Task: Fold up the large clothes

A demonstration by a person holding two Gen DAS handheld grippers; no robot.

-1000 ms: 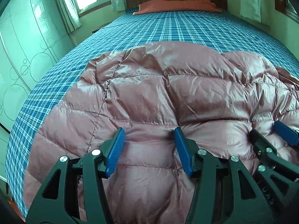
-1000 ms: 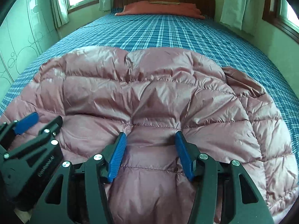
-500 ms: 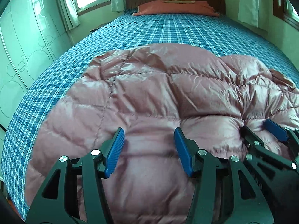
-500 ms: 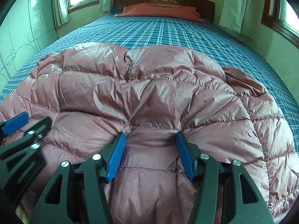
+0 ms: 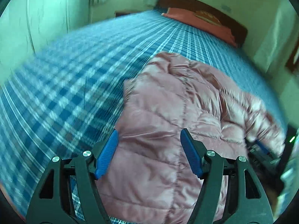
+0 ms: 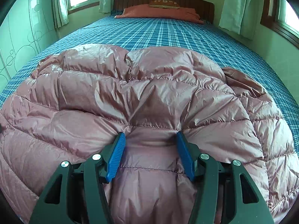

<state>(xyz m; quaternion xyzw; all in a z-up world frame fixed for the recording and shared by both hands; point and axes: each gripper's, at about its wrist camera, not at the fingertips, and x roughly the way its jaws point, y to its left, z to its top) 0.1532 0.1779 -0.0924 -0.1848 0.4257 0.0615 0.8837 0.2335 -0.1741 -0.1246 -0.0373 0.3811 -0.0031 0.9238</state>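
My pink puffer jacket (image 6: 149, 97) on the blue plaid bed (image 6: 168, 31), orange pillow (image 6: 158, 12) by the headboard (image 6: 196, 1), green curtains (image 6: 237, 5), my right tool (image 6: 149, 153) pinching a jacket fold, my left tool (image 5: 149, 153) just widened, gripping nothing.

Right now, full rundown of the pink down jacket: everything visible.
The down jacket is dusty pink, shiny, thin-shelled and puffy, quilted in stitched panels and wrinkled. It lies spread on the blue plaid bedsheet at the near end of the bed. The right gripper presses into it, a bulge of fabric bunched between its blue pads. The left gripper, jaws just widened, frames the jacket's edge without pinching it.
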